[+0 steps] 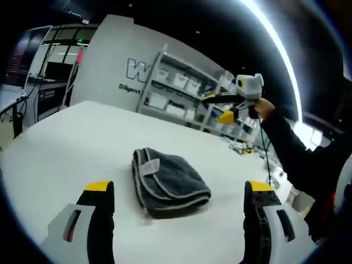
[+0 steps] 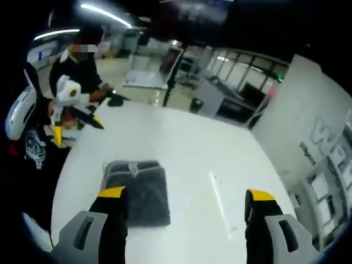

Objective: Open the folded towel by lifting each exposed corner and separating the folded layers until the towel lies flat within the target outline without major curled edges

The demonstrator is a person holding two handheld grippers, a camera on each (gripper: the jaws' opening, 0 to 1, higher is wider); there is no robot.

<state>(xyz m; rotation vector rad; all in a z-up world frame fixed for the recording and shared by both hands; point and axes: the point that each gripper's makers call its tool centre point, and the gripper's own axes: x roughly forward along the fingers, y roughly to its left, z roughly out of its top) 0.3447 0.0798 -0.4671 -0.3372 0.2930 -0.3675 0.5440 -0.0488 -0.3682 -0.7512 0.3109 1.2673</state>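
**Folded towel before the first corner lift**

Towel (image 1: 168, 184), dark grey with a pale stitched border and a small white label on its upper layer, lies folded into a compact block on the white tabletop (image 1: 66, 148); no layer has yet been separated. No target outline can be made out, though a faint line marks the tabletop to one side of the towel in the right gripper view. The left gripper (image 1: 179, 195) hangs above the tabletop with its yellow-tipped jaws spread wide, holding nothing, the towel lying ahead between them. The right gripper (image 2: 187, 201) is likewise wide open and empty; its near jaw overlaps the towel's edge in its own view (contact cannot be confirmed). Seen from the left gripper view, the right gripper is held well above the tabletop, beyond the towel.

For a clean first lift, one gripper would best descend on an exposed corner of the topmost layer alone, near the labelled edge, closing on the border rather than the whole stack. The other gripper could then pin the lower layers, so the block does not slide while the fold is peeled back.
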